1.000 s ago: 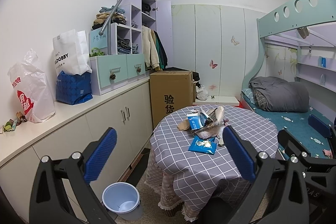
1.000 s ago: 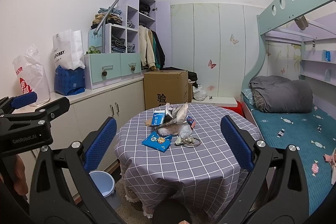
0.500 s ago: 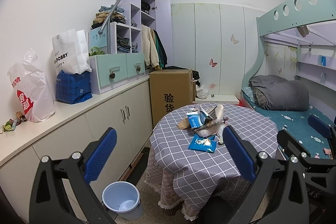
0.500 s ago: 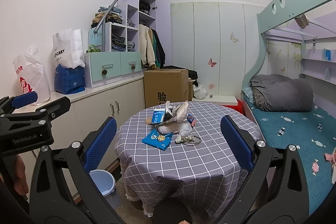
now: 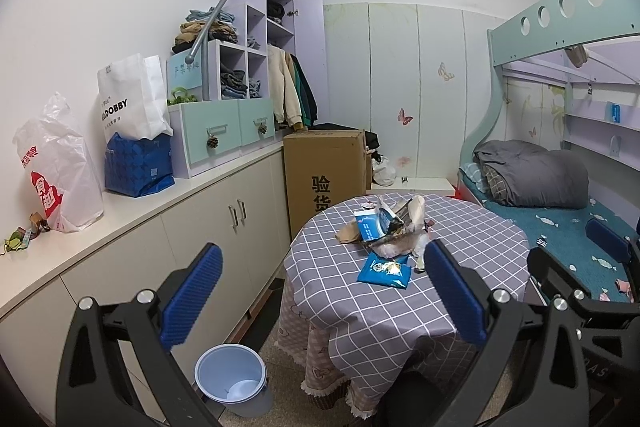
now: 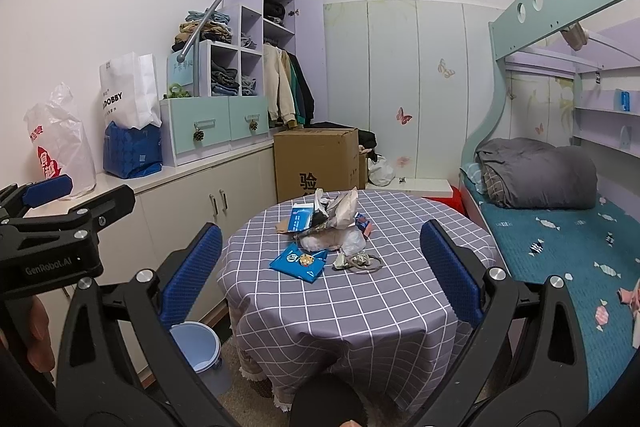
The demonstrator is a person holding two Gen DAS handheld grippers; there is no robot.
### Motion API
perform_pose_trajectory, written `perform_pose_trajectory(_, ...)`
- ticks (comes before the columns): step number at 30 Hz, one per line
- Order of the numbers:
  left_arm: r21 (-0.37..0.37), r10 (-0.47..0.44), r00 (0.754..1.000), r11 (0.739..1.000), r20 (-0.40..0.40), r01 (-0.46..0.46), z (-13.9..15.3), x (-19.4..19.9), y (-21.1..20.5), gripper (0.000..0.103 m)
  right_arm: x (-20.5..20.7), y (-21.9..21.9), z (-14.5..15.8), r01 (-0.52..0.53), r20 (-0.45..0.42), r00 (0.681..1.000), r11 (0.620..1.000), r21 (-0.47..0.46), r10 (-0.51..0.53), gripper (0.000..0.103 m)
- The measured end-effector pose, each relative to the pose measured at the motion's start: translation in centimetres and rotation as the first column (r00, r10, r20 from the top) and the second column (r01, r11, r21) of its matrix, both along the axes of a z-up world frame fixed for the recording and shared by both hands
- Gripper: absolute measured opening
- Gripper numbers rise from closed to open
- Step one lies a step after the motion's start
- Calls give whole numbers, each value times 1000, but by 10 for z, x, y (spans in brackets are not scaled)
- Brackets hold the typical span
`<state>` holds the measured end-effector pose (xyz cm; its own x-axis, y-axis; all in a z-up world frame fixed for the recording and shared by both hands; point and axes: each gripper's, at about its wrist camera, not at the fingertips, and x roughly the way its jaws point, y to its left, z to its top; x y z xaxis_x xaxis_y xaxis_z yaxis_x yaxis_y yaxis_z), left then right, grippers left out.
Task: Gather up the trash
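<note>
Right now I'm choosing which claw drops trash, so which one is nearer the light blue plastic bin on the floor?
Left. The left claw hangs almost above the light blue plastic bin; the right claw sits further right, facing the checked round table.

The left gripper (image 5: 322,291) hangs wide apart and empty before the round table (image 5: 472,291); a trash pile (image 5: 390,229) sits mid-table, a blue wrapper (image 5: 385,269) just nearer, a blue bin (image 5: 232,379) on the floor by its left edge.

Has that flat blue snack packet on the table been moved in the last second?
No. The blue packet lies on the same squares of the checked tablecloth, just in front of the trash pile; only the cameras shifted slightly.
</note>
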<state>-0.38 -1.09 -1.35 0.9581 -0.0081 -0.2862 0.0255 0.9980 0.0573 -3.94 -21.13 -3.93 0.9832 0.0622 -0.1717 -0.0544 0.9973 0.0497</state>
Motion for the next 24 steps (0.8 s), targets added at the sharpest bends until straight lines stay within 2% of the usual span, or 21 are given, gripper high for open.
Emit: perform_pose_trajectory(24,3,4,1000,1000,-11,-4,-9,1,0,99,7,-1,-13,-5,-23,1000,1000,3,5,97)
